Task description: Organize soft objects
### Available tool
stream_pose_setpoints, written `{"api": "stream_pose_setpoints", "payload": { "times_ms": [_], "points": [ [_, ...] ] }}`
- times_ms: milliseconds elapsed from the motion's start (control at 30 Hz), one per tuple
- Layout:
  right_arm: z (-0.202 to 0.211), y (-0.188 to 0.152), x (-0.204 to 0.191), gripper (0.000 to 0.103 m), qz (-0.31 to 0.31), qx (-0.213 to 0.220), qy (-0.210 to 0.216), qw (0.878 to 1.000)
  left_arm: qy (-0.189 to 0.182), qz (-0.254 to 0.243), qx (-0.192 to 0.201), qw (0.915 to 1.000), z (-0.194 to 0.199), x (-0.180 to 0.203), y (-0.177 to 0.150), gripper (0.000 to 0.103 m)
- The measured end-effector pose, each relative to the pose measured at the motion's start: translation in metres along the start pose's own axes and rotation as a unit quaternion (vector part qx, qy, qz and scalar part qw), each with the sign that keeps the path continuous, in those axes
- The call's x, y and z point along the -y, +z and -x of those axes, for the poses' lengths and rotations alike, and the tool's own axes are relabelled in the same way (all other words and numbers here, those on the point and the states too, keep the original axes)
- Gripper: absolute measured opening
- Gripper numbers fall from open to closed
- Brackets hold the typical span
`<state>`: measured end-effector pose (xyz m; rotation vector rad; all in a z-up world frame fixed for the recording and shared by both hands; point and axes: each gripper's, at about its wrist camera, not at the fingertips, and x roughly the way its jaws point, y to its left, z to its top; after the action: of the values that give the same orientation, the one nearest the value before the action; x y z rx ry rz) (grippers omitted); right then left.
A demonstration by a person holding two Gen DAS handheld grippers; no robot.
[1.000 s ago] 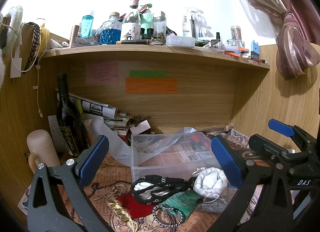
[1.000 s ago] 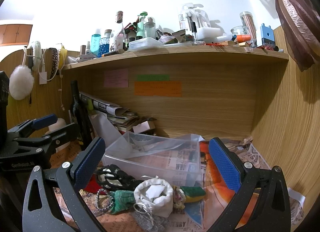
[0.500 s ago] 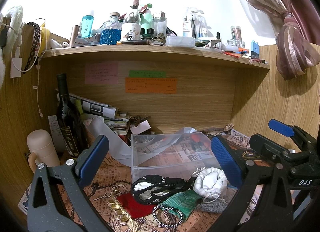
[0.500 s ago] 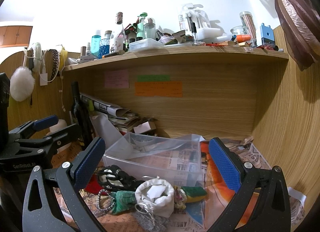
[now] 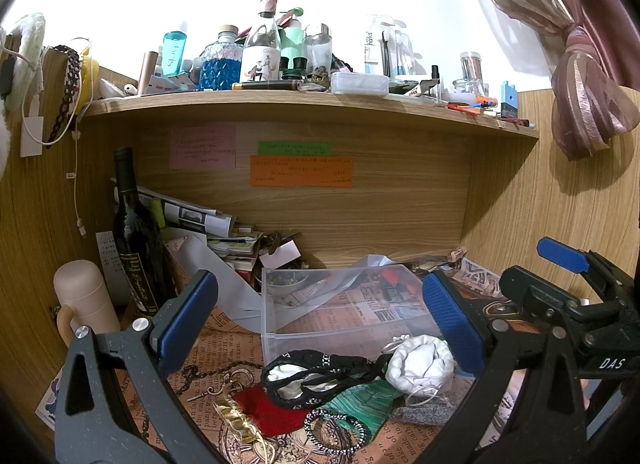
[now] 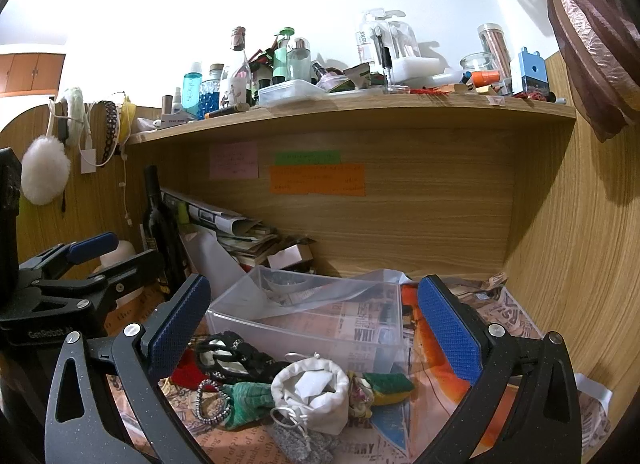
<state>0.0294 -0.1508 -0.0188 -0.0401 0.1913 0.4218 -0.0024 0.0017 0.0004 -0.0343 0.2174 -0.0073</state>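
Where the newspaper-print desk surface (image 5: 224, 340) meets the front wall of a clear rectangular plastic bin (image 5: 344, 316), the soft items lie heaped, none yet inside the bin.

- White drawstring cloth pouch (image 6: 310, 392), mouth open, at the heap's right in the left wrist view, touching a black lace-trimmed garment (image 5: 316, 374).
- Green patterned fabric piece (image 5: 360, 398), under the black garment and beside the pouch.
- Red felt piece (image 5: 276, 410), left of the green fabric.
- Grey knitted swatch (image 5: 424, 414), in front of the pouch.
- Black-and-white beaded bracelet (image 5: 336, 430), resting on the green fabric's front edge.

Left gripper (image 5: 320, 320): blue-padded fingers spread wide, holding nothing, raised above the heap.
Right gripper (image 6: 314, 324): fingers likewise wide apart and empty, above the pouch.

Surroundings: dark glass wine bottle (image 5: 134, 240) upright at rear left, beige insulated flask (image 5: 84, 300) beside it, wooden shelf (image 5: 304, 101) above crowded with bottles.
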Motion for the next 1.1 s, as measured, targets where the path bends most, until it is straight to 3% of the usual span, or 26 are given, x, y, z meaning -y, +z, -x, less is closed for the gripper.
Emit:
{"api": "stream_pose_setpoints", "payload": {
  "times_ms": [667,1100],
  "points": [
    [-0.008,-0.003,0.003,0.103,-0.008,-0.010,0.000,1.000,-0.001,-0.001,-0.011,0.9999,-0.007,0.001,-0.003,0.103],
    [-0.047,-0.037,0.022,0.103,-0.029,-0.091,0.002,0.995,-0.015,0.008,-0.096,0.9952,-0.050,-0.014,-0.032,0.103]
  ]
}}
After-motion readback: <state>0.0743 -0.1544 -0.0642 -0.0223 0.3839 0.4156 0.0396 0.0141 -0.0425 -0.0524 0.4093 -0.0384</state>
